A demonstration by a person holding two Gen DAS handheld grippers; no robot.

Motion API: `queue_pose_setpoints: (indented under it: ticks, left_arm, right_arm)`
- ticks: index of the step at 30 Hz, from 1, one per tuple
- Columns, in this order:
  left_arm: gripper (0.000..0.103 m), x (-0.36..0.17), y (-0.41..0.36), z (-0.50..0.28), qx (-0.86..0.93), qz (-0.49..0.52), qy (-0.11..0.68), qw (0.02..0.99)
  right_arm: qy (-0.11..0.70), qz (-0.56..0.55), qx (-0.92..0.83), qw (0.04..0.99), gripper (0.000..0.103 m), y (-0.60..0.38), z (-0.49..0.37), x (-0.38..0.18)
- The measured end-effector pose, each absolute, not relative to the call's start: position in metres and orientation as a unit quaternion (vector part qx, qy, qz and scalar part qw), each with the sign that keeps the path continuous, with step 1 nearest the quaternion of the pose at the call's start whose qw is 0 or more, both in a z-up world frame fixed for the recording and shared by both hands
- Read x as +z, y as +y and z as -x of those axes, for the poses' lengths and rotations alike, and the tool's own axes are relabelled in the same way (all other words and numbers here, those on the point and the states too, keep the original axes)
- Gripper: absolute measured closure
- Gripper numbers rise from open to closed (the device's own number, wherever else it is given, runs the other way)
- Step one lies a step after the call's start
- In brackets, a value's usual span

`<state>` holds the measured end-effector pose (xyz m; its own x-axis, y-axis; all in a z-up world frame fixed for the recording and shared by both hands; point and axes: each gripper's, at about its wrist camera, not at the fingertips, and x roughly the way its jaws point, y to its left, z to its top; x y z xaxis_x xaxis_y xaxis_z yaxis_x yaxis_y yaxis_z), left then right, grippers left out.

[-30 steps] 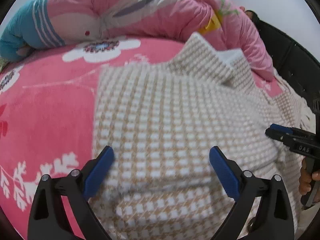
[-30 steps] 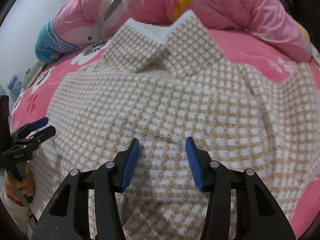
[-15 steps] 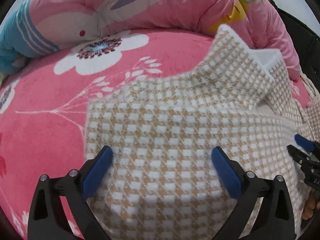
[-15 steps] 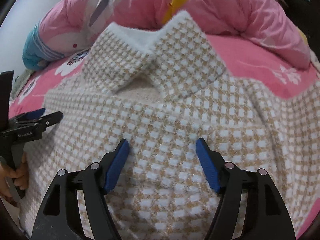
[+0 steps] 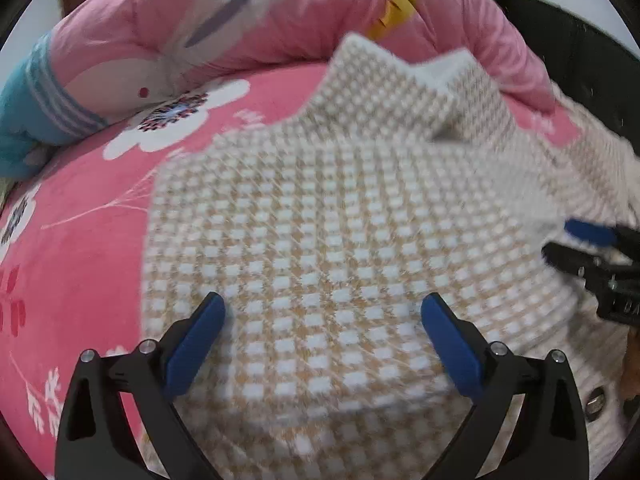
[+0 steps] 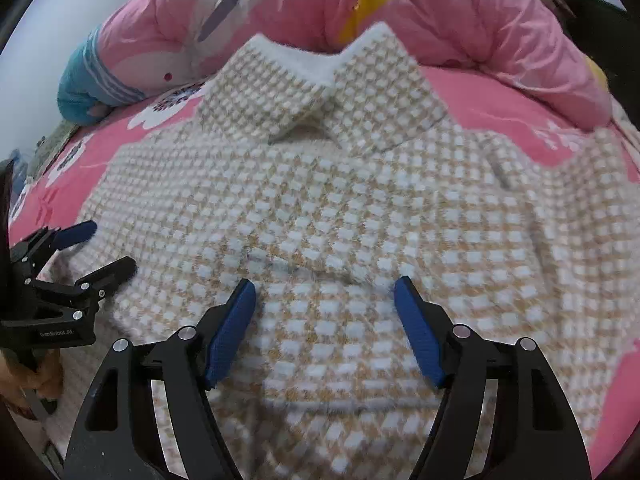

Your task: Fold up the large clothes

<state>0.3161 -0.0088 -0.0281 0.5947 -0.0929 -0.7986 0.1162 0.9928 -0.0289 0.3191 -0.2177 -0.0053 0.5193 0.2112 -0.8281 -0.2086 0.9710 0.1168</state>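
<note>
A beige and white houndstooth coat (image 5: 320, 220) lies on the pink bed, collar (image 6: 320, 84) towards the pillows, its lower part folded up over the body. My left gripper (image 5: 322, 308) is open and empty, just above the folded cloth near the coat's left side. My right gripper (image 6: 325, 292) is open and empty over the middle of the coat (image 6: 360, 208), near a fold edge. The right gripper also shows at the right edge of the left wrist view (image 5: 580, 244). The left gripper shows at the left edge of the right wrist view (image 6: 80, 252).
A pink floral bedsheet (image 5: 80, 220) covers the bed. A rolled pink quilt (image 6: 460, 12) with a blue end (image 6: 80, 96) lies behind the collar. Something dark (image 5: 580, 52) lies at the far right. A white wall stands behind.
Both grippers have moved forward over the coat towards the collar. The right gripper's jaws have opened wider. The left view is now blurred by motion.
</note>
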Motion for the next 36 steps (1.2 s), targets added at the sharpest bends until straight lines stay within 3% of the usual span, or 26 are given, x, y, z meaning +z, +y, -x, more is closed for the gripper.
queue_pose_setpoints:
  ticks: [5,9,15,23,29,36]
  left_arm:
    - [0.006,-0.007,-0.021,-0.287,-0.080,-0.026,0.411,0.908]
    - [0.006,-0.038,-0.029,-0.291,-0.074,-0.034,0.448,0.890]
    - [0.005,-0.050,-0.017,-0.291,-0.079,-0.004,0.437,0.896]
    - [0.005,-0.052,-0.016,-0.286,-0.085,0.004,0.428,0.900]
    - [0.005,-0.053,-0.015,-0.286,-0.086,0.005,0.425,0.901]
    - [0.005,-0.053,-0.015,-0.286,-0.086,0.005,0.425,0.901]
  right_arm:
    - [0.451,0.020,0.118,0.885,0.032,-0.227,-0.292,0.006]
    - [0.472,0.020,0.120,0.873,0.032,-0.227,-0.297,-0.024]
    - [0.452,-0.010,0.133,0.882,0.032,-0.245,-0.291,0.009]
    - [0.426,-0.091,0.058,0.898,0.032,-0.364,-0.298,0.052]
    - [0.422,-0.155,-0.071,0.890,0.032,-0.482,-0.326,0.053]
    - [0.422,-0.191,-0.163,0.871,0.051,-0.553,-0.346,0.033]
